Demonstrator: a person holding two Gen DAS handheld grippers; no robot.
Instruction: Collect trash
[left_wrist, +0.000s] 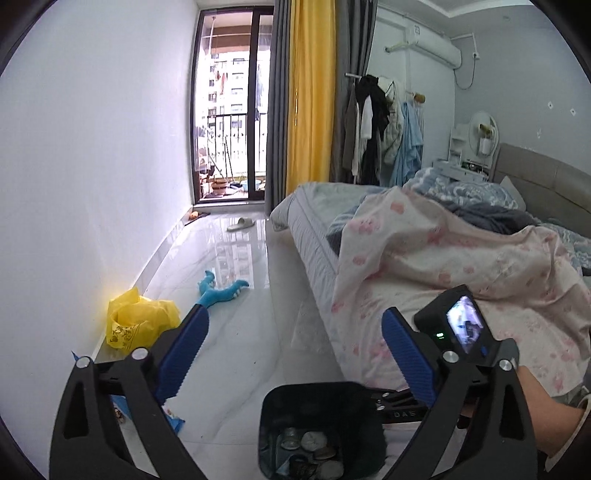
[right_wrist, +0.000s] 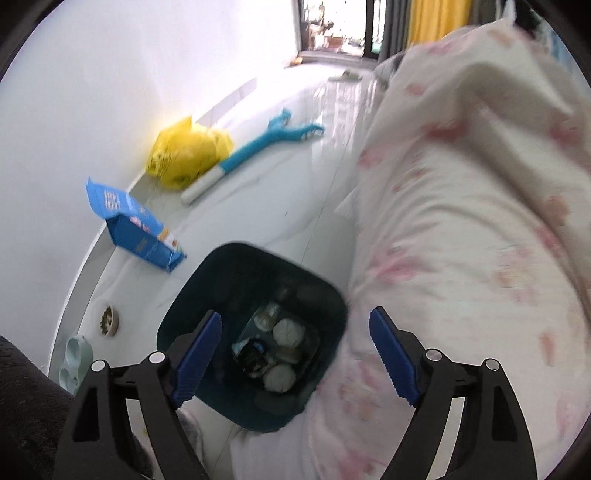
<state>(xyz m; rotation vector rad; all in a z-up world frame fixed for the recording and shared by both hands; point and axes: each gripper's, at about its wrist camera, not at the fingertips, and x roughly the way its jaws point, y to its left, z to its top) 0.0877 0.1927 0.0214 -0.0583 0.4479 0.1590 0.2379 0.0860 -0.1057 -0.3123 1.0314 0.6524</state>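
Observation:
A dark bin (right_wrist: 207, 295) stands on the floor beside the bed, with crumpled tissues and wrappers (right_wrist: 280, 347) inside; it also shows in the left wrist view (left_wrist: 317, 398). My right gripper (right_wrist: 295, 325) is open and empty right above the bin's mouth. My left gripper (left_wrist: 293, 321) is open and empty, above the floor beyond the bin. A yellow plastic bag (left_wrist: 136, 317), (right_wrist: 184, 151) and a blue carton (right_wrist: 136, 225) lie on the floor by the wall. The right gripper's body (left_wrist: 454, 332) shows at right in the left wrist view.
A blue and white long-handled toy (left_wrist: 221, 291), (right_wrist: 255, 147) lies on the glossy floor. The bed with a pink-printed blanket (left_wrist: 443, 258), (right_wrist: 461, 221) fills the right. A small bowl (right_wrist: 108, 319) and a pale green dish (right_wrist: 74, 358) sit near the wall. A slipper (left_wrist: 242, 223) lies toward the balcony door.

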